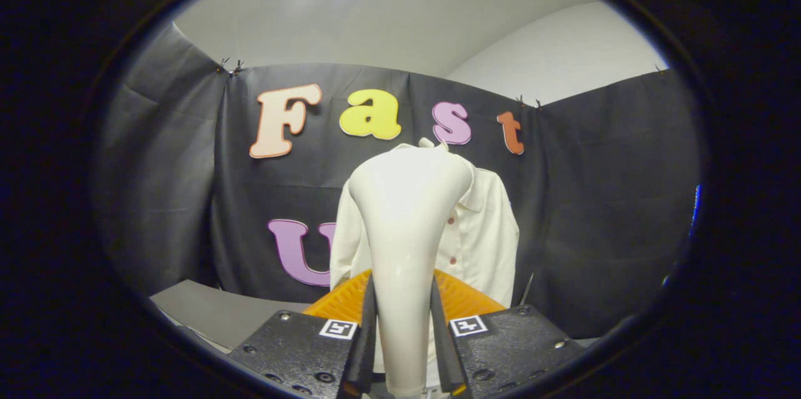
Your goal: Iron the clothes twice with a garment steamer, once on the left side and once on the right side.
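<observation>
Tongs (402,330) tight on steamer (405,211), its head half-hiding shirt (485,230).

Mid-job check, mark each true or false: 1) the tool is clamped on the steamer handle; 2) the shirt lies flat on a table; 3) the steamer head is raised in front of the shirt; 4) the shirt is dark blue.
1) The tool is clamped on the steamer handle: true, both fingers press its sides.
2) False: the shirt hangs upright against the booth wall.
3) True: the head covers the shirt's collar area.
4) False: it is cream-white, with small buttons.
</observation>
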Demonstrator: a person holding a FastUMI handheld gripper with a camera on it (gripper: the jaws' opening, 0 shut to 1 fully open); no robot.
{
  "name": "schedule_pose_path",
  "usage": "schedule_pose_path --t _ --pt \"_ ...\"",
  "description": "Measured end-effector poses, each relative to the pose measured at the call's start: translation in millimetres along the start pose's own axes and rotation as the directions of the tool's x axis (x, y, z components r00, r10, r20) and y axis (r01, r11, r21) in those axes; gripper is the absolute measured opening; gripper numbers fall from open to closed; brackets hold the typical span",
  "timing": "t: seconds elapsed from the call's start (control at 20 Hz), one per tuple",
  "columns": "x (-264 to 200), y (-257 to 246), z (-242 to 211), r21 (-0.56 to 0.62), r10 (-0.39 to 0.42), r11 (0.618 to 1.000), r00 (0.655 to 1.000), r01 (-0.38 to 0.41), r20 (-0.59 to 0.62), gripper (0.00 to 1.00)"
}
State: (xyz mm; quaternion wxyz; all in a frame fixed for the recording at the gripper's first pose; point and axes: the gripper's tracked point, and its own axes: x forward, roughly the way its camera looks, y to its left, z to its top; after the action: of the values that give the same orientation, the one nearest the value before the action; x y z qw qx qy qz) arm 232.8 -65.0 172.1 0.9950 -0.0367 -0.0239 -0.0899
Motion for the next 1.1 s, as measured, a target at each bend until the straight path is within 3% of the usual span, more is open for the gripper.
schedule_pose_path --t 0.45,0.85,1.1 --pt "83 30 -37 -0.080 0.060 0.995 0.996 -0.064 -0.060 0.39" --pt "132 28 -51 0.013 0.058 0.998 0.991 -0.057 -0.117 0.40" --pt "138 23 -73 0.118 0.105 0.989 0.985 -0.089 -0.136 0.40"
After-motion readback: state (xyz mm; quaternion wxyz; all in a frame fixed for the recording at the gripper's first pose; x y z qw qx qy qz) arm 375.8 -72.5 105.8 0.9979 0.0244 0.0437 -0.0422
